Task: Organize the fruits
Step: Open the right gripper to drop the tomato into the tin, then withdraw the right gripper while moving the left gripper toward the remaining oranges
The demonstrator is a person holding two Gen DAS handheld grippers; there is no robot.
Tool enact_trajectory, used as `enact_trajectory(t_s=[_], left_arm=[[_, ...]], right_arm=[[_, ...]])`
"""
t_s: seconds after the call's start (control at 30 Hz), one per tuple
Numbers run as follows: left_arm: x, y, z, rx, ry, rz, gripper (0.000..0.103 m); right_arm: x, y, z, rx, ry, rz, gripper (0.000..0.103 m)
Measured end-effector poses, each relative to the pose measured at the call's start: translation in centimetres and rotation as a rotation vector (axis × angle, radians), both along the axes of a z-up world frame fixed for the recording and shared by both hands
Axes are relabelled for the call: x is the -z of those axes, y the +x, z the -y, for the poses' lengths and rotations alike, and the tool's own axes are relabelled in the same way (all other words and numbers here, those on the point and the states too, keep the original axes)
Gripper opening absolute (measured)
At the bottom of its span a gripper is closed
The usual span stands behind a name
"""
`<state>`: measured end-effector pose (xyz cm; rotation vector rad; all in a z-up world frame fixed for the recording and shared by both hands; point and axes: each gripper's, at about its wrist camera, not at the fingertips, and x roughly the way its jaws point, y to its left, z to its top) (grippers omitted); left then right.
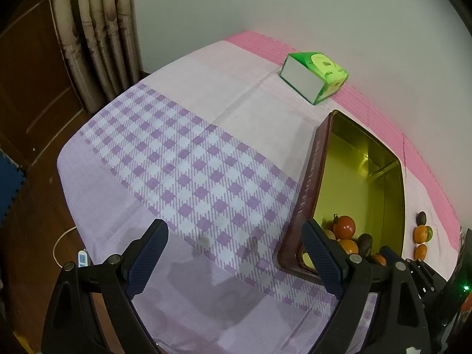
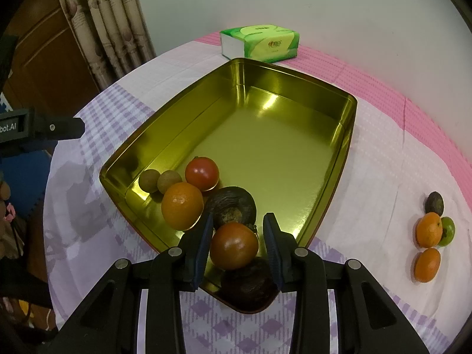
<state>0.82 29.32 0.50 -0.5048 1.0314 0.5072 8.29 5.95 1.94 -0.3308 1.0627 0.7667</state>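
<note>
Dropping a tomato (image 2: 234, 246) into the tin (image 2: 339, 159), right gripper (image 2: 238, 243) looks released, left gripper (image 1: 234, 258) open; four fruits (image 2: 432, 236) left far right.

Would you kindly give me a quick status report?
Left claw open, empty. Right claw open around tomato in tin. Four fruits outside. Nothing blocking.

Left wrist view is looking down from left of the gold tin (image 1: 358, 177), facing the far wall. Right wrist view is hovering close over the tin's (image 2: 265, 135) near end. Both are sharing tin and tissue pack (image 1: 314, 76) (image 2: 261, 42).
</note>
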Motion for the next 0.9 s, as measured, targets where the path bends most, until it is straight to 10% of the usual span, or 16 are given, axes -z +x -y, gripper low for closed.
enact_trajectory(t_s=[0.2,0.47,0.57,0.9], left_arm=[[0.0,0.1,0.1,0.0,0.004,-0.001,0.09],[-0.1,0.1,0.3,0.005,0.018,-0.004,0.09],[-1.1,0.1,1.1,0.011,0.124,0.009,0.09],[-2.7,2.1,8.1,0.27,0.277,0.048,0.09]], right_arm=[[-1.7,-0.2,1.3,0.027,0.073,0.02,0.039],[-3.7,1.4,8.6,0.205,0.099,0.106,0.065],[-3.1,2.8,12.6,0.308,0.062,0.125,0.069],[0.5,6.6,26.3,0.597,-0.019,0.116,0.08]])
